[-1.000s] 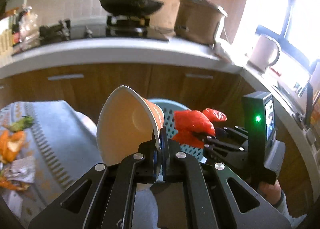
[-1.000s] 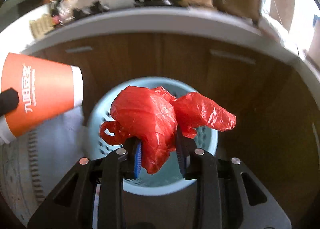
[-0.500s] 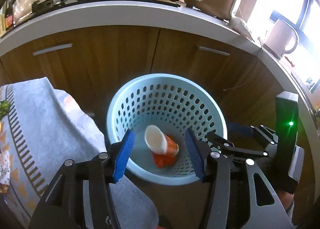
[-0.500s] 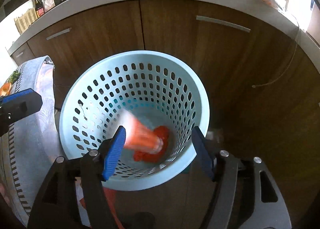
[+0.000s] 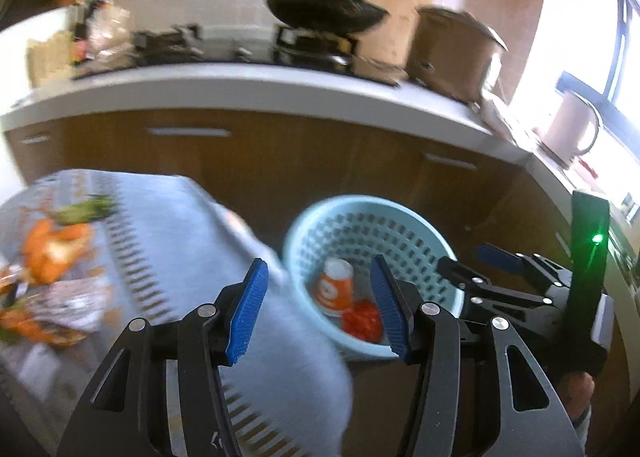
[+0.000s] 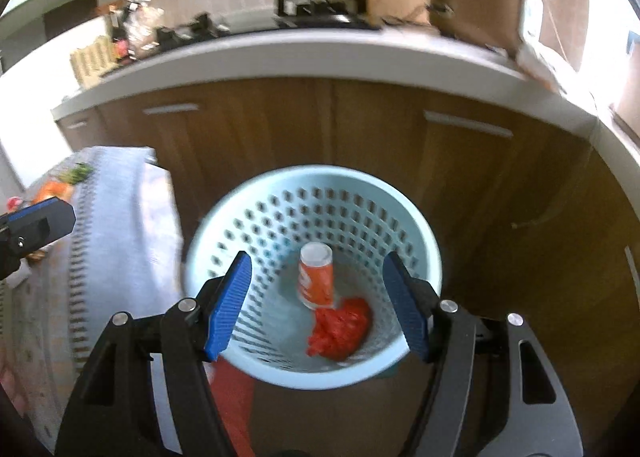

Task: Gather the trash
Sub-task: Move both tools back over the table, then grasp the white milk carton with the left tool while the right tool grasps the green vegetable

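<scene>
Brown kitchen cupboards stand behind a blue basket holding the orange cup and red bag. Both the left gripper and right gripper are spread wide, holding nothing. More scraps lie on the cloth at left; blurry pictures hint at fast moving, so a gripper might bump the basket over.

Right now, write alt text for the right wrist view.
An open right gripper hangs above a pale blue perforated plastic basket holding an orange paper cup and a crumpled red plastic bag, with brown wooden kitchen cabinets behind.
</scene>
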